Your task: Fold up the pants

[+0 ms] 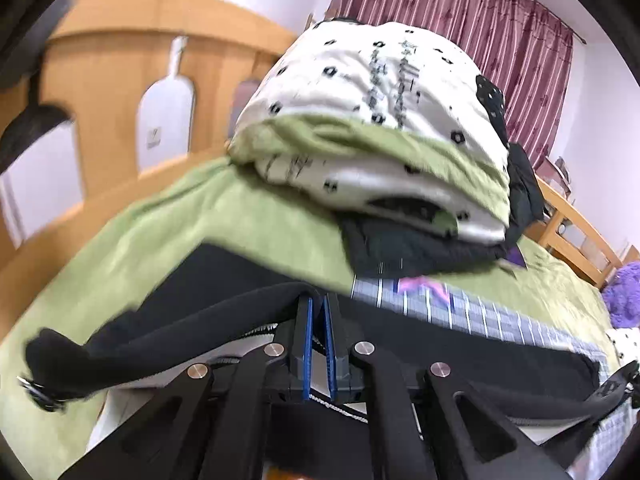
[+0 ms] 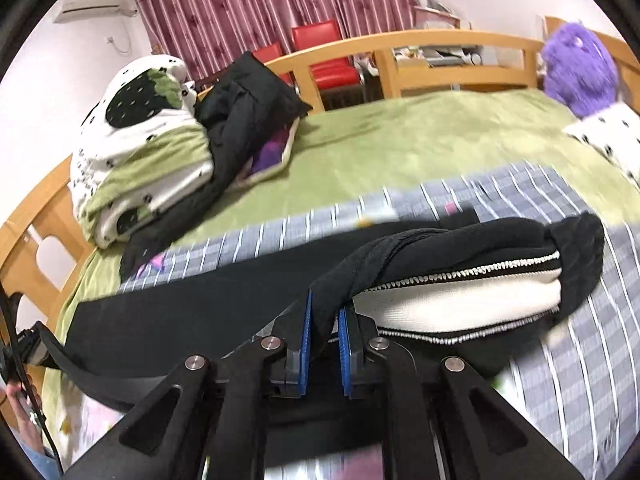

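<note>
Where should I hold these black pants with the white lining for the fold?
Keep to the thick waistband of the black pants with white lining. The left gripper and the right gripper are each shut on that rolled black edge from the near side. It bunches into a firm ridge, while the legs lie flat on the striped grey sheet.

This is a bedroom in a home. A wide bed (image 2: 420, 140) with a green sheet fills the scene, framed by a curved wooden headboard (image 1: 120, 60) at the left and a wooden rail (image 2: 420, 44) on the far side. Folded bedding (image 1: 360, 112) is piled at the left. Striped maroon curtains (image 2: 260, 4) hang beyond, an air conditioner (image 2: 96, 10) is mounted on the far wall, and a purple plush toy (image 2: 580, 68) sits far right.
</note>
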Demonstrator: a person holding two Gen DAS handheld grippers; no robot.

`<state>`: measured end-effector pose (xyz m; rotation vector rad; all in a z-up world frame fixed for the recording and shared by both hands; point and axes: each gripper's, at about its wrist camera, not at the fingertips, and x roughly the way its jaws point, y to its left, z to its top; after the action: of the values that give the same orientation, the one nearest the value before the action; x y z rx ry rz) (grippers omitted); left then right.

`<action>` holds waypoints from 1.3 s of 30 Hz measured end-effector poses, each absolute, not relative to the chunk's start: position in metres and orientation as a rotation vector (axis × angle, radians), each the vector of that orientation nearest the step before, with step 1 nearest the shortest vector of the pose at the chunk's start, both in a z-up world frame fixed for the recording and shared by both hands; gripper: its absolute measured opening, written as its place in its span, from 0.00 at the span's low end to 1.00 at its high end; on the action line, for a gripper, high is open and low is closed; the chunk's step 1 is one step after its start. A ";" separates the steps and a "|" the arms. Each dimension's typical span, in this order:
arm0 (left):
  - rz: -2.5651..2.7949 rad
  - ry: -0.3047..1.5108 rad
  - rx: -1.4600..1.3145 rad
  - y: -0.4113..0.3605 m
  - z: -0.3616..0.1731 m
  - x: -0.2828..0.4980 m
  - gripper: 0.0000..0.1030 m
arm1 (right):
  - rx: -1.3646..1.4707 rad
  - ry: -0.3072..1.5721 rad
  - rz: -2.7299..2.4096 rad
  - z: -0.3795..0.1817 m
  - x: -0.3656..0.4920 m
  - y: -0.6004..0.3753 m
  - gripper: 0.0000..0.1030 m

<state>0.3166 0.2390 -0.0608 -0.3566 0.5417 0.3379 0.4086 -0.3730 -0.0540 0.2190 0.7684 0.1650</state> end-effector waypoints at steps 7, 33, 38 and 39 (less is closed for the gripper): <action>0.360 0.567 -0.335 0.232 -0.080 0.408 0.11 | 0.289 0.869 0.108 -0.097 0.532 -0.362 0.27; 0.356 0.823 -0.693 0.277 -0.177 0.255 0.65 | 0.590 0.918 0.048 -0.166 0.330 -0.454 0.57; 0.410 0.802 -0.671 0.276 -0.179 0.281 0.64 | 0.583 0.951 0.033 -0.181 0.377 -0.449 0.57; 0.426 0.796 -0.662 0.274 -0.179 0.285 0.64 | 0.587 0.951 0.040 -0.184 0.385 -0.449 0.57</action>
<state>0.2854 0.2741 -0.1790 -0.6624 0.7963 0.4262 0.3854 -0.4487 -0.1844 0.5868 0.9514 0.0402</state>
